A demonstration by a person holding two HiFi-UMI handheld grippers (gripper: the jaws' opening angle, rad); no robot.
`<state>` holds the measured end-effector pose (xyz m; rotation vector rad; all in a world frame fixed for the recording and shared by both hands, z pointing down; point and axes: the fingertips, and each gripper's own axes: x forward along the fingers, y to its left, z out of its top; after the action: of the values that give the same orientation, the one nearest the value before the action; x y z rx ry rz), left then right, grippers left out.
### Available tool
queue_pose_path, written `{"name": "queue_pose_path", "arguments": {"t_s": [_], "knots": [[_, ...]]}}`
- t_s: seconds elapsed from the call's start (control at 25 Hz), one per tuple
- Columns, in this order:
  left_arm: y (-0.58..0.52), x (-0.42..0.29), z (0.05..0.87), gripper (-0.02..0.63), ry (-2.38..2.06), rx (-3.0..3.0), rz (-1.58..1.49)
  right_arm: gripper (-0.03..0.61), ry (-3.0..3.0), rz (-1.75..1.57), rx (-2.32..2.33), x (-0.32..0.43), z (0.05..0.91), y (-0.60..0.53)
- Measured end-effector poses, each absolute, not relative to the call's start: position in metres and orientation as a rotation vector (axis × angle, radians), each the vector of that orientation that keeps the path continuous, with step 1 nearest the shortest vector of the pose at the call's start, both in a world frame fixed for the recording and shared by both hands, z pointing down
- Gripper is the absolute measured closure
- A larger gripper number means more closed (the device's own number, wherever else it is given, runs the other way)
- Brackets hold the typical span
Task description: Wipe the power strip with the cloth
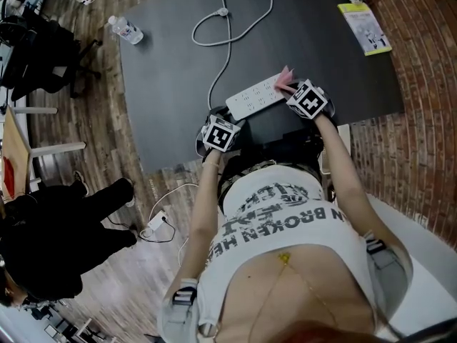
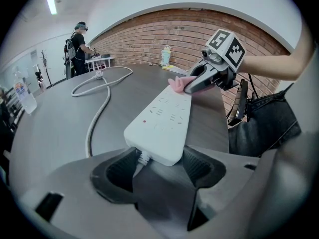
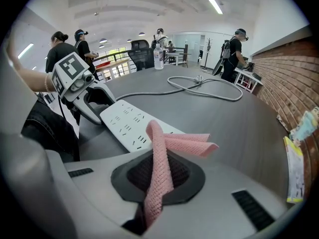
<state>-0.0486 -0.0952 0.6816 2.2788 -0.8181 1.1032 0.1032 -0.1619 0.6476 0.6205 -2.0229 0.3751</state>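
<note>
Two-handed wiping set-up on a dark worktop (image 1: 164,63). The white power strip (image 1: 253,97) lies flat near the worktop's front edge, its cable (image 1: 228,41) looping away across the surface. The left gripper (image 2: 159,171) has its jaws closed on the cable end of the strip, one pad against each long side, which anchors it. The right gripper (image 3: 157,178) has its jaws pinched on a pink cloth (image 3: 164,148), whose folded free end sticks out past the jaws at the strip's far end, over or just touching it; contact cannot be confirmed.

Judged step: start of a wiping pass. To do it well, press the cloth's fold flat on the socket face and draw it lengthwise toward the left gripper. Use light, even pressure, so that the narrow pinch does not let the cloth slip. Run overlapping passes across both socket rows.
</note>
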Motion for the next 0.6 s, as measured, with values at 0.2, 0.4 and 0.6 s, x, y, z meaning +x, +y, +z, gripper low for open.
{"name": "queue_pose_path", "arguments": {"t_s": [0.2, 0.4, 0.6], "knots": [[-0.093, -0.050, 0.681, 0.337, -0.802, 2.273, 1.110, 0.561, -1.997, 0.385, 0.625, 0.101, 0.647, -0.161], [-0.093, -0.048, 0.675, 0.337, -0.766, 2.273, 1.129, 0.561, -1.978, 0.306, 0.618, 0.100, 0.646, -0.160], [-0.100, -0.056, 0.638, 0.339, -0.844, 2.356, 1.052, 0.561, -2.096, 0.226, 0.601, 0.081, 0.619, -0.157]]}}
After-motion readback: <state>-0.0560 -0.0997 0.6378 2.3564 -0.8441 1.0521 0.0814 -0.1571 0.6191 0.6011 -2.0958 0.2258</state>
